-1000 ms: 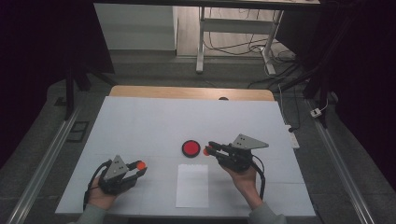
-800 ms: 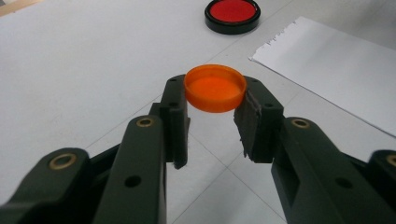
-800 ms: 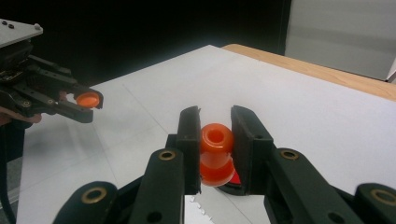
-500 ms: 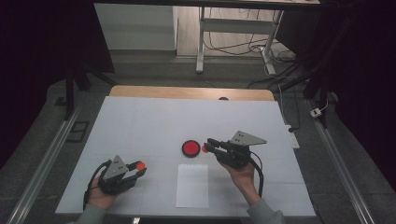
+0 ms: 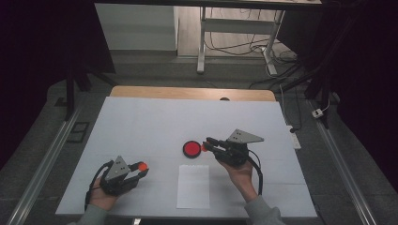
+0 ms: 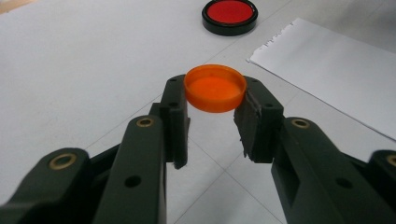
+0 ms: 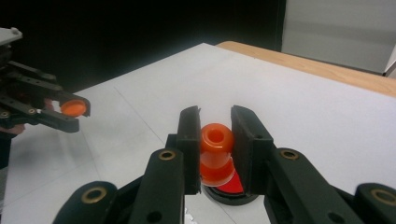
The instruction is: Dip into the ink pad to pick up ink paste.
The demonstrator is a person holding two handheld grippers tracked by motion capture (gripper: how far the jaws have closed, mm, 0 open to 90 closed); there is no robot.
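A small orange cap [image 6: 215, 88] is pinched flat between the jaws of my left gripper [image 6: 215, 95], which sits low near the table's front left [image 5: 140, 167]. My right gripper [image 7: 216, 115] is shut on an orange spool-shaped stamp [image 7: 216, 154], held just above the near edge of a round black-cased red ink pad [image 7: 233, 187]. From the high view the right gripper [image 5: 205, 147] points left, its tips right beside the ink pad [image 5: 191, 149]. A white sheet of paper [image 5: 193, 186] lies in front of the pad, between the two hands.
The white table cover [image 5: 141, 122] ends in a wooden strip [image 5: 187, 93] at the far edge. A white power strip [image 5: 294, 138] lies off the right edge, with metal rails on both sides. The left gripper [image 7: 70, 109] appears at the left of the right gripper view.
The right gripper has crept slightly left toward the ink pad with the stamp still in it. The left gripper and its cap have stayed put.
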